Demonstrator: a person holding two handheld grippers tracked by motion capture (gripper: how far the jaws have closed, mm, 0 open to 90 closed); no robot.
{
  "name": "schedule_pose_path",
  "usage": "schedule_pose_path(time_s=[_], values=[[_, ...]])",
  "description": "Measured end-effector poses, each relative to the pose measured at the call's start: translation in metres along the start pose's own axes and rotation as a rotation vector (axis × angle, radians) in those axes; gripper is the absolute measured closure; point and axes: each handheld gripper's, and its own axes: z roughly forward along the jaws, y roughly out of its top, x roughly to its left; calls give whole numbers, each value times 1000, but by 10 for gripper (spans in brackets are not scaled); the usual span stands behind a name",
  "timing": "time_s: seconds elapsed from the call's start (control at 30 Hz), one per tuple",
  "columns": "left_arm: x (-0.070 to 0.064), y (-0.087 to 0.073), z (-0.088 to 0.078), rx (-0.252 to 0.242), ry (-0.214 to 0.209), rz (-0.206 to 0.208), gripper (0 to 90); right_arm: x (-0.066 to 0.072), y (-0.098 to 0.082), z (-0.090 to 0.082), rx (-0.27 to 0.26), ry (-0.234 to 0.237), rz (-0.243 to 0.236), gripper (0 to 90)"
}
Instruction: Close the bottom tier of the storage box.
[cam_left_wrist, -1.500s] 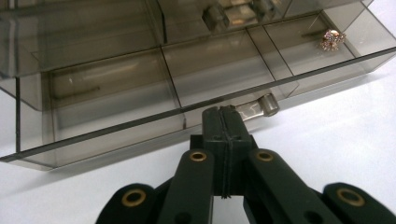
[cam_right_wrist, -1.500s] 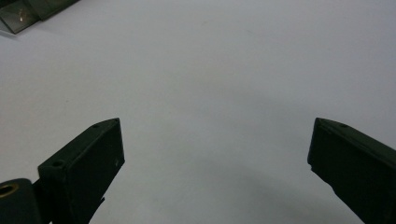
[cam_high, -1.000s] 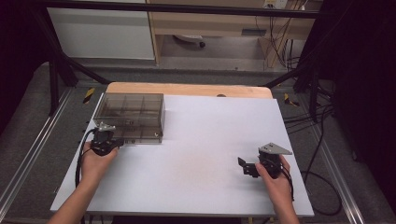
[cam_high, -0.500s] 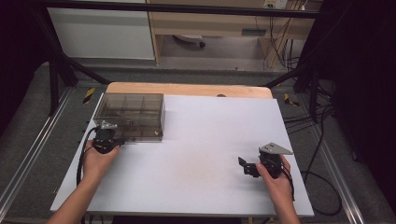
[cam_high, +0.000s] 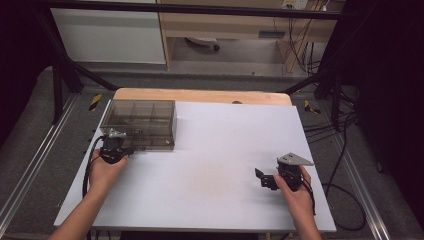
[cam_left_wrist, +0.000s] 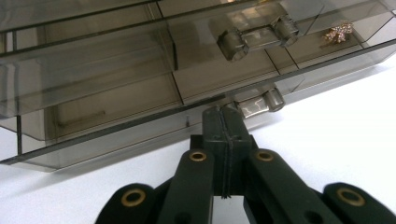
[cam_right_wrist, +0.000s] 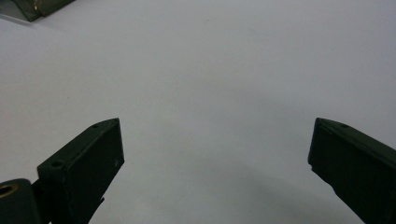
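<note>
White tabletop (cam_high: 210, 165); smoky transparent plastic compartment box (cam_high: 142, 122) at 12 o'clock of left gripper (cam_left_wrist: 224, 116), jaws clenched at its front latch (cam_left_wrist: 259, 103). Right gripper (cam_right_wrist: 215, 144) released, far off.

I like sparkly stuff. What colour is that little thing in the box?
Gold trinket, left gripper view.
</note>
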Motion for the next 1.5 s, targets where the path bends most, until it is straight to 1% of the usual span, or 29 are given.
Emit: schedule_pose_path(time_s=[0.2,0.33,0.53,0.73,1.1,1.33,1.4,1.5], values=[[1,2,0,-12,-10,-16,900,0,0,0,1,-3,-3,39],[2,2,1,-11,-5,-6,900,1,0,0,3,-1,-6,38],[2,2,2,-10,-7,-5,900,1,-1,1,6,0,-6,38],[3,6,4,-6,0,11,900,2,-1,2,12,1,-10,38],[5,7,7,-7,1,-5,900,2,-1,2,15,2,-12,38],[5,7,10,-7,9,4,900,2,-1,3,18,2,-13,38],[5,7,10,-5,12,12,900,2,-1,3,20,1,-16,38],[7,7,10,-6,15,4,900,2,-1,4,22,1,-18,38]])
